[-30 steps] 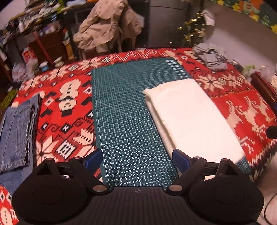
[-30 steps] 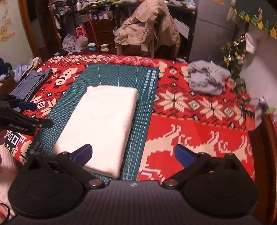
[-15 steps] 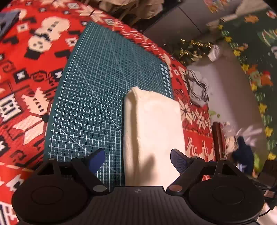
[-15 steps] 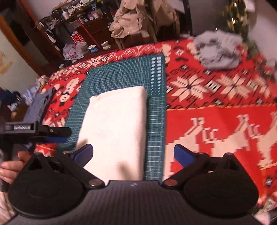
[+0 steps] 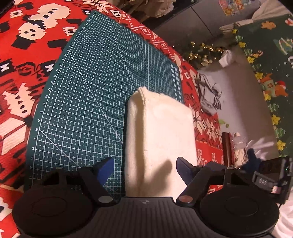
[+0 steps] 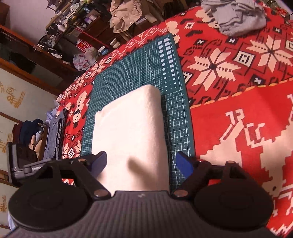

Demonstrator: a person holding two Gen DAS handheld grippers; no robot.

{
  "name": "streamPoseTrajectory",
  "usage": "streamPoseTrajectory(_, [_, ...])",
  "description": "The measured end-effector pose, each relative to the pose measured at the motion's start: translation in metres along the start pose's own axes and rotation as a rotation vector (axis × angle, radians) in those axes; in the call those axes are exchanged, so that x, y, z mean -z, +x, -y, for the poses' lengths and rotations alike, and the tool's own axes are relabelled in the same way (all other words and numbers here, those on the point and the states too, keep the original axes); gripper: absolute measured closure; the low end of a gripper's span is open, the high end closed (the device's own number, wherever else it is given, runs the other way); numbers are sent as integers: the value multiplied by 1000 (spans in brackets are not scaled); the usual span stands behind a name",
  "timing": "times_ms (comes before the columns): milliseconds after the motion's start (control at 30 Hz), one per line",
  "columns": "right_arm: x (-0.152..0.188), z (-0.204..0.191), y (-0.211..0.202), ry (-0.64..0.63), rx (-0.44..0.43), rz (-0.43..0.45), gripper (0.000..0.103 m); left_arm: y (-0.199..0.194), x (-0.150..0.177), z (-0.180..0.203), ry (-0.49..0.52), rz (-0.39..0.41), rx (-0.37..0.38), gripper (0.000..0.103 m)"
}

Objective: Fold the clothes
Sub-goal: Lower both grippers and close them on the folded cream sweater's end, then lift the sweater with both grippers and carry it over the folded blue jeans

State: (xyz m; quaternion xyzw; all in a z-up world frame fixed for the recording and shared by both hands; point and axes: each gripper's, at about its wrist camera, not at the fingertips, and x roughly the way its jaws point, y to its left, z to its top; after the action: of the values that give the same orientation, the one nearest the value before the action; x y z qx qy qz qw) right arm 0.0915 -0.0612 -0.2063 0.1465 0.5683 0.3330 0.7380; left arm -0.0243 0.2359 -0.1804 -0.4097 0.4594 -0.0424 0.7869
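Note:
A folded white cloth (image 5: 159, 137) lies lengthwise on the right half of a green cutting mat (image 5: 87, 87). My left gripper (image 5: 144, 165) hovers low over the cloth's near end, straddling its left edge, jaws closing; the blue pads do not press on it. In the right wrist view the same cloth (image 6: 128, 131) runs away from me on the mat (image 6: 175, 113). My right gripper (image 6: 142, 162) straddles the near end, its jaws closing too, and the pads stand clear of the fabric. Each gripper shows at the edge of the other's view.
A red patterned cover (image 6: 238, 128) spreads under the mat. A crumpled grey garment (image 6: 238, 16) lies at the far right, folded jeans (image 6: 55, 135) at the left edge. A beige jacket (image 6: 126, 12) hangs on a chair beyond, near cluttered shelves.
Both grippers dropped toward the cloth's near end and rolled, so the views tilted. Their jaws narrowed a little around the cloth. The cloth itself has not moved.

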Motion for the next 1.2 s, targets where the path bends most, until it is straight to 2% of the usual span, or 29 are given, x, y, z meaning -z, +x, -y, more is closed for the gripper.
streamPoseTrajectory(100, [-1, 2, 8, -3, -14, -15, 20, 2, 0, 1, 2, -12, 24, 43])
streamPoseTrajectory(267, [3, 6, 19, 5, -39, -33, 20, 6, 0, 1, 9, -5, 26, 43])
streamPoseTrajectory(400, [6, 7, 28, 2, -50, -43, 21, 7, 1, 0, 25, -1, 10, 53])
streamPoseTrajectory(500, [11, 3, 31, -27, -43, -29, 22, 8, 1, -1, 34, -2, 7, 56])
streamPoseTrajectory(567, [12, -2, 31, -44, -15, -21, 31, 7, 1, -1, 38, 3, 1, 59])
streamPoseTrajectory(600, [12, -5, 31, -59, 10, -20, 41, 6, 2, 0, 43, 6, -5, 62])
streamPoseTrajectory(633, [13, -8, 31, -76, 36, -20, 46, 6, 2, 2, 51, 10, -13, 63])
streamPoseTrajectory(833, [13, -23, 29, -96, 94, -7, 65, -3, 4, 20, 120, 38, -43, 73])
streamPoseTrajectory(1067, [7, -49, 22, -107, 109, 6, 71, -23, -5, 19, 110, 74, -33, 74])
streamPoseTrajectory(1200, [-1, -73, 22, -114, 89, 15, 72, -54, -15, 8, 96, 117, -30, 74])
